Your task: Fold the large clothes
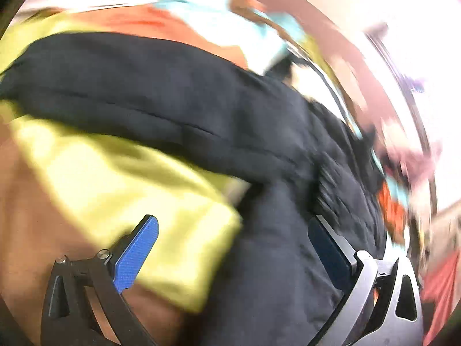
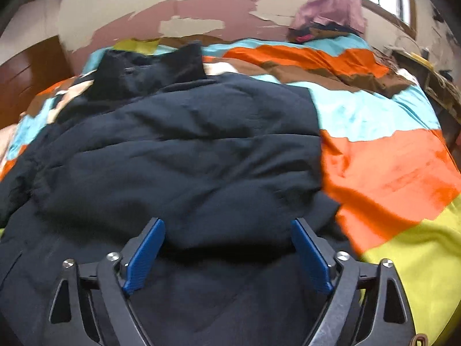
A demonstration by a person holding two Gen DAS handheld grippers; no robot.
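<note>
A large dark navy padded jacket (image 2: 184, 150) lies spread on a bed, its collar (image 2: 149, 69) toward the far wall. My right gripper (image 2: 227, 222) hangs over the jacket's near edge. It is open, with a bulge of the fabric between its blue pads (image 2: 145, 255) but not pinched. The left wrist view is badly blurred. There the jacket (image 1: 178, 103) runs across the picture as a long dark fold. My left gripper (image 1: 233, 222) is open wide above it, one pad (image 1: 137, 255) over yellow cloth, the other over the jacket. Nothing is gripped.
The bed carries a patchwork cover (image 2: 383, 173) of orange, light blue, brown and yellow-green. A heap of pink and dark clothes (image 2: 328, 11) sits at the far right corner. Behind is a wall with peeling paint (image 2: 184, 14), a wooden door (image 2: 26, 77) at left.
</note>
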